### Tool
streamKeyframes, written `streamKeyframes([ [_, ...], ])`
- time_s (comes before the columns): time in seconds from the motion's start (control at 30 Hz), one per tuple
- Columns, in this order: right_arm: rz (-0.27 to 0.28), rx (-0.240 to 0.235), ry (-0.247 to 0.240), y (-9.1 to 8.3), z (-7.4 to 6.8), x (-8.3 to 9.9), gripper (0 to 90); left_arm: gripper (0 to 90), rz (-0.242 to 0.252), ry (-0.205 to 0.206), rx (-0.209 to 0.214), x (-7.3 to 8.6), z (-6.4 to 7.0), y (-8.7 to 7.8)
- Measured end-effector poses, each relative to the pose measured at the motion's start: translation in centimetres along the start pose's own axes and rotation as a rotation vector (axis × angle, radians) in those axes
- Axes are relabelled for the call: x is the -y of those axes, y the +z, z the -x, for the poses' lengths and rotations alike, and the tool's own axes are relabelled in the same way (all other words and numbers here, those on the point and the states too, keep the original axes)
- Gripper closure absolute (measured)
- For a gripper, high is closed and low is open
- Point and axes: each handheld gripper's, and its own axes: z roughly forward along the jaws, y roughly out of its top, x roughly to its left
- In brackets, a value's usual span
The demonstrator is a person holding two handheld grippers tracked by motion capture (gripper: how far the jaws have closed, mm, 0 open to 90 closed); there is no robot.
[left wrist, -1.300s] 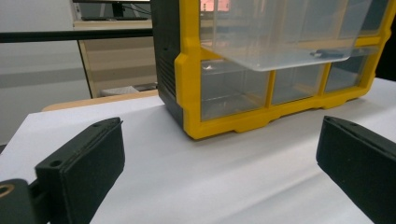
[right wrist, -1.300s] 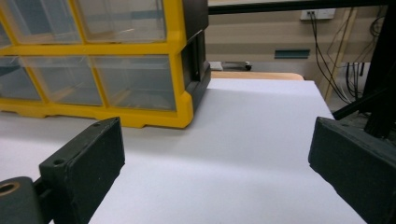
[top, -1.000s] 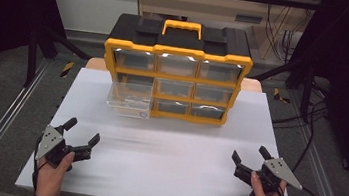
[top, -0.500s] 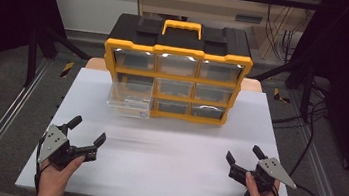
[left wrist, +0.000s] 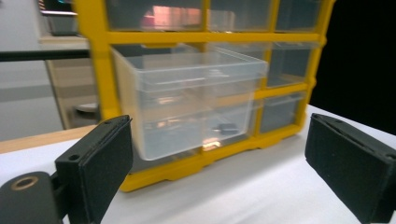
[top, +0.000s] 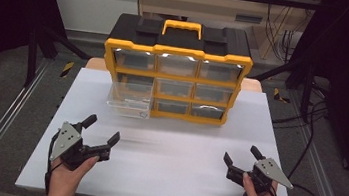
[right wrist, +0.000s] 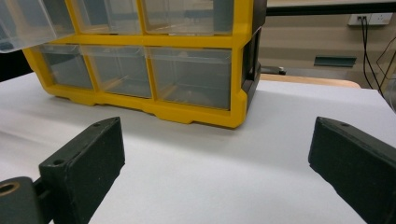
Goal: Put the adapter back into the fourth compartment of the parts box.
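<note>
Both tongs released, empty, near the surface's (top: 162,177) front edge. Advance left tongs (top: 99,136) squarely to the protruding drawer (top: 129,97); push level, without skewing.

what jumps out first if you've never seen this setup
The yellow and black drawer cabinet at the far middle of the white table catches the eye first, with its yellow handle on top. One clear drawer in the left column sticks out toward the person. Near the front edge, the left tool and right tool are each held with jaws open, apart from the cabinet.
</note>
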Motion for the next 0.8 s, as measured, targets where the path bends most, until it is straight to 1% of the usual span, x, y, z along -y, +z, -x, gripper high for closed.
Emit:
streamKeyframes([
  [0.07,0.004,0.002,0.000,0.0,0.0,0.0,3.9,12.4,-0.023,0.033,-0.022,-0.1,0.7,0.1],
  [0.1,0.003,0.003,-0.001,0.0,0.0,0.0,3.9,14.7,-0.028,0.029,-0.020,-0.1,0.9,0.1],
  [0.17,0.001,0.003,0.003,-0.1,-0.1,0.0,4.0,14.8,-0.042,0.008,-0.014,-0.1,1.3,0.3],
  [0.23,0.001,0.001,-0.001,-0.1,-0.1,0.0,4.0,14.8,-0.054,0.004,-0.013,0.1,1.6,0.5],
  [0.27,0.002,0.001,-0.001,-0.1,-0.1,0.0,3.9,14.6,-0.054,0.000,-0.014,0.1,1.7,0.7],
  [0.37,0.002,0.002,-0.001,-0.1,0.0,0.0,4.0,12.7,-0.065,0.009,-0.023,0.2,2.0,1.1],
  [0.57,0.002,0.005,0.003,-0.2,0.1,0.0,4.0,6.8,-0.079,-0.014,-0.021,0.1,2.9,1.7],
  [0.63,0.003,0.005,0.005,-0.2,0.1,0.0,4.0,5.5,-0.083,-0.006,-0.022,0.1,3.2,1.9],
  [0.7,0.003,0.005,0.006,-0.2,0.1,0.0,4.0,5.1,-0.087,0.002,-0.022,0.1,3.4,2.1],
  [0.8,0.004,0.004,0.007,-0.2,0.1,0.1,4.0,6.3,-0.098,-0.014,-0.021,0.0,3.6,2.6],
])
